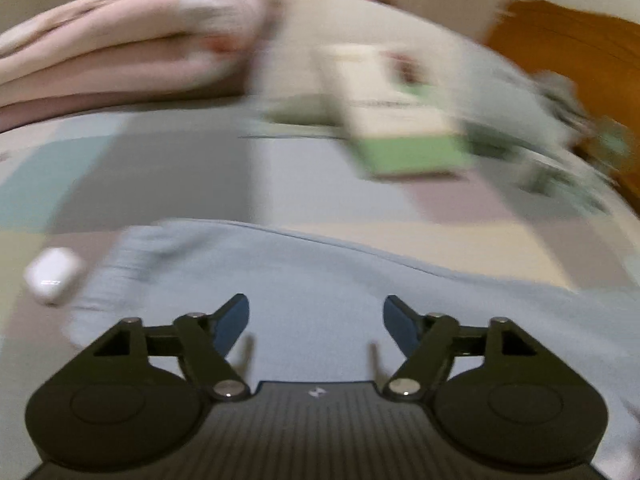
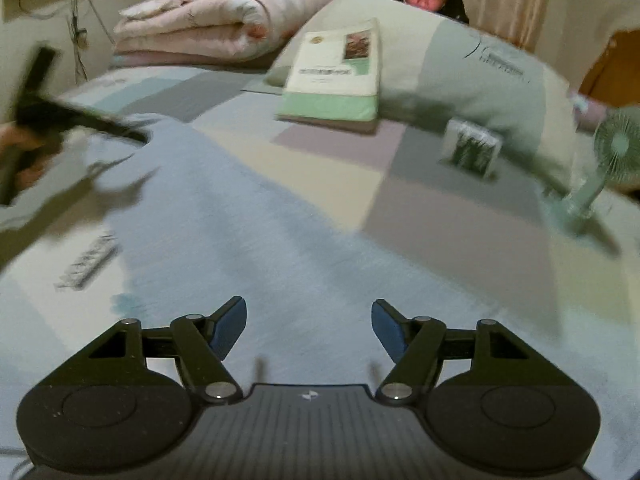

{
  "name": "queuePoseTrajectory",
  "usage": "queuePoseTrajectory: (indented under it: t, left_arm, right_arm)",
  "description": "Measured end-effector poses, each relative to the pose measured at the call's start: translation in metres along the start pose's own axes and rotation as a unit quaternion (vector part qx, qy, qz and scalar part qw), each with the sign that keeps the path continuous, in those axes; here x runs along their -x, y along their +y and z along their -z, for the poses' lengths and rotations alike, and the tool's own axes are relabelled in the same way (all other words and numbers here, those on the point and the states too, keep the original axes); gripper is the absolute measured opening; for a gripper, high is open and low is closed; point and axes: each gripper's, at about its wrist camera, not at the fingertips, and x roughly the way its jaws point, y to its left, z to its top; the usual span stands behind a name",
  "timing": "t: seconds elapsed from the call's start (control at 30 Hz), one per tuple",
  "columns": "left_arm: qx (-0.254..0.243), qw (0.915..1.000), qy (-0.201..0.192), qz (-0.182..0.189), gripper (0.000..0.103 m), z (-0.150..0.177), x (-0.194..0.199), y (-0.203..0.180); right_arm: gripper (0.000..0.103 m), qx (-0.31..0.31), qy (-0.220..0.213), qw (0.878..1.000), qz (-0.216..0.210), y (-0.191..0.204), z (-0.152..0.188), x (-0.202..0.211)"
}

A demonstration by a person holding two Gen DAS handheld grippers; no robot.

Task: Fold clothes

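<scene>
Likely soft, light, floppy: pale blue garment [image 2: 280, 208] on bed [image 2: 460, 216]; best pinched at an edge. Both grippers' fingers [image 1: 234, 322] [image 2: 228, 326] wide apart, empty.

The pale blue garment [image 2: 280, 240] looks soft, matt knit cloth. The bed sheet [image 2: 440, 208] is smooth matt cotton. The book [image 2: 336, 76] has a paper cover. The earbud case [image 1: 54, 276] is glossy white plastic.
</scene>
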Motion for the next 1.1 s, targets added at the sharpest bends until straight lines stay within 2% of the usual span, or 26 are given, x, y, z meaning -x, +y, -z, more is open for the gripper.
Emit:
queuePoseTrajectory:
  t: [0.13,0.23,0.33,0.53,0.6,0.67,0.73,0.87,0.9,0.97,1.1]
  left_arm:
    - [-0.085,0.9961,0.002,0.024,0.077,0.024,0.006,-0.070]
    - [-0.106,0.9936,0.007,0.037,0.077,0.038,-0.004,-0.099]
    - [-0.090,0.9943,0.051,0.028,0.077,0.051,-0.017,-0.106]
    - [-0.090,0.9953,0.035,0.010,0.080,0.059,-0.017,-0.111]
    - [-0.094,0.9952,0.027,0.010,0.084,0.063,-0.018,-0.112]
    - [-0.096,0.9952,0.016,0.010,0.088,0.067,-0.017,-0.113]
    - [-0.090,0.9959,0.001,0.009,0.088,0.071,-0.016,-0.115]
    - [-0.099,0.9950,-0.011,0.007,0.088,0.075,-0.013,-0.118]
    - [-0.097,0.9952,-0.011,0.009,0.088,0.075,-0.013,-0.117]
    - [-0.089,0.9959,-0.008,0.016,0.088,0.075,-0.011,-0.113]
    - [-0.070,0.9974,-0.005,0.013,0.088,0.072,-0.007,-0.105]
  right_arm:
    - [0.055,0.004,0.021,1.000,0.004,-0.042,-0.022,-0.035]
    - [0.053,0.009,0.029,0.999,-0.014,-0.056,-0.028,-0.062]
    - [0.053,0.034,0.033,0.998,-0.037,-0.059,-0.032,-0.086]
    - [0.052,0.101,0.046,0.992,-0.058,-0.048,-0.027,-0.108]
    - [0.040,0.114,0.039,0.991,-0.058,-0.044,-0.024,-0.105]
    - [0.011,0.104,0.036,0.992,-0.059,-0.044,-0.024,-0.103]
    - [0.007,0.108,0.032,0.993,-0.044,-0.042,-0.025,-0.100]
    - [0.006,0.088,0.010,0.996,0.005,-0.048,-0.036,-0.098]
    - [0.007,0.073,0.015,0.997,0.004,-0.053,-0.039,-0.101]
    - [0.012,0.061,0.038,0.997,0.008,-0.054,-0.038,-0.111]
    - [0.024,0.043,0.033,0.998,0.022,-0.053,-0.044,-0.086]
